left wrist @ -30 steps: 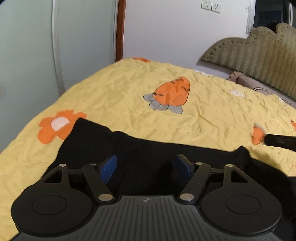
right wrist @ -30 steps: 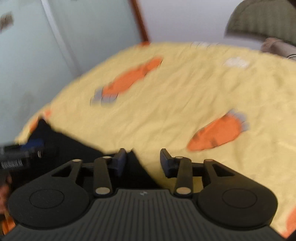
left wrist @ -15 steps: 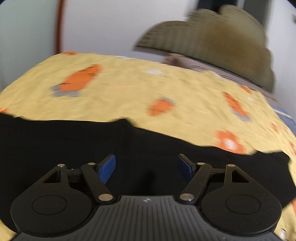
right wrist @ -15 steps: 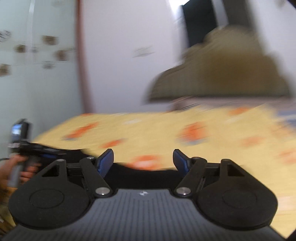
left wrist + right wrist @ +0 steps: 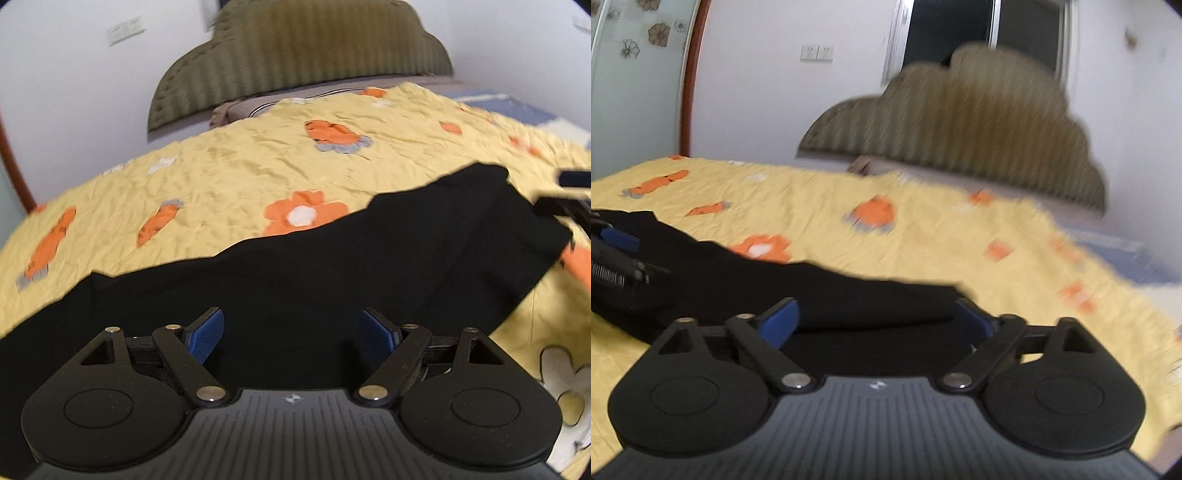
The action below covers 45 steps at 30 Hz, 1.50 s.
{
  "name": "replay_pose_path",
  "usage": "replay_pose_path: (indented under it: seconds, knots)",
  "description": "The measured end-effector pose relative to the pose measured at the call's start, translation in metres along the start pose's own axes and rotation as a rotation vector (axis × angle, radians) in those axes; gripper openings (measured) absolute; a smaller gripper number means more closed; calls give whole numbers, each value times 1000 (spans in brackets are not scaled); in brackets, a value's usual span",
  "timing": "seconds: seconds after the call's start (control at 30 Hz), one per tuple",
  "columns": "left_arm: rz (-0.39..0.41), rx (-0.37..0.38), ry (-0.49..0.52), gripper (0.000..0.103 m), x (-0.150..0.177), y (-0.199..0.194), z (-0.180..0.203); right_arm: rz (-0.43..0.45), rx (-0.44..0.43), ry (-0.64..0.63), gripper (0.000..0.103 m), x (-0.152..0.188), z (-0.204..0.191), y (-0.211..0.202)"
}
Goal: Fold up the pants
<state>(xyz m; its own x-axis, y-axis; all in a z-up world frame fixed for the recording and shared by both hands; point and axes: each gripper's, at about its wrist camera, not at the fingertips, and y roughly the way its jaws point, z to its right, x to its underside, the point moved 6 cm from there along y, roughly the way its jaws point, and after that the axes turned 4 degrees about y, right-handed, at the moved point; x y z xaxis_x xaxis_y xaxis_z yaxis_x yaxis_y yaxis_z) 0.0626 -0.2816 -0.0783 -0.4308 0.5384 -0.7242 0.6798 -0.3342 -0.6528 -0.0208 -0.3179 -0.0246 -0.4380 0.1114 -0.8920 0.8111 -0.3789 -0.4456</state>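
Black pants (image 5: 332, 266) lie spread across a yellow bedspread (image 5: 229, 177) with orange carrot and flower prints. My left gripper (image 5: 293, 332) is open and empty, its blue pads just above the pants' near part. My right gripper (image 5: 877, 319) is open and empty over the pants' right end (image 5: 879, 295). The right gripper's tip shows at the right edge of the left wrist view (image 5: 569, 201), beside the pants' far corner. The left gripper shows at the left edge of the right wrist view (image 5: 613, 254).
An olive padded headboard (image 5: 295, 55) stands at the far end of the bed against a white wall. A blue and white cloth (image 5: 517, 107) lies at the far right of the bed. A wood-framed glass door (image 5: 639, 85) is at the left.
Both grippers swung to the right along the bed, from the pants' left end toward the headboard side. The right gripper's jaws have opened wider. The pants now lie stretched across both views.
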Motion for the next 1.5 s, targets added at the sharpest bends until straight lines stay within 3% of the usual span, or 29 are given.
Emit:
replay_pose_path:
  seconds: [0.17, 0.33, 0.43, 0.47, 0.5, 0.53, 0.57, 0.6, 0.73, 0.97, 1.03, 1.07, 1.1, 1.13, 1.17, 1.2, 1.27, 1.33, 1.43, 1.5]
  knots:
    - [-9, 12, 15, 81, 2, 10, 8, -43, -34, 193, 64, 4, 54, 49]
    - [-60, 14, -45, 81, 8, 29, 3, -83, -17, 437, 64, 18, 136, 96]
    - [-64, 14, -63, 81, 10, 32, 1, -124, -107, 554, 64, 20, 159, 128]
    - [-63, 11, -61, 81, 10, 32, 1, -132, -145, 594, 58, 20, 165, 137]
    - [-64, 6, -57, 81, 11, 33, 1, -151, -171, 630, 41, 20, 169, 143]
    - [-64, 2, -54, 81, 11, 34, 1, -168, -177, 645, 31, 20, 171, 148]
    - [-63, 1, -51, 81, 12, 35, 1, -179, -175, 642, 12, 19, 173, 152]
    - [-60, 1, -50, 82, 12, 35, 0, -193, -181, 628, 9, 17, 174, 153]
    - [-60, 8, -47, 82, 12, 36, -1, -177, -193, 499, 8, -3, 160, 125]
    - [-84, 40, -121, 83, 11, 39, -11, -55, -206, 240, 7, -77, 131, 28]
    - [-101, 41, -132, 83, 11, 41, -11, -66, -91, 122, 9, -86, 127, 31]
    - [-100, 41, -132, 83, 11, 38, -11, -95, 39, 32, 25, -82, 128, 45]
    - [-94, 43, -126, 83, 11, 36, -11, -139, 205, -74, 58, -73, 133, 64]
    - [-84, 41, -116, 83, 10, 32, -11, -173, 335, -159, 61, -60, 139, 80]
    - [-70, 27, -101, 83, 10, 29, -11, -206, 384, -200, 48, -47, 143, 90]
    - [-63, 10, -88, 83, 9, 28, -11, -219, 357, -159, 35, -38, 144, 91]
    - [-55, -17, -68, 83, 8, 26, -12, -169, 194, 89, 35, -26, 151, 76]
    - [-46, -21, -66, 83, 7, 25, -11, -104, 122, 309, 35, -11, 167, 59]
    - [-42, 0, -75, 83, 7, 25, -10, -92, 116, 445, 35, 17, 182, 44]
    - [-43, 8, -82, 83, 7, 24, -9, -108, 67, 487, 37, 33, 183, 40]
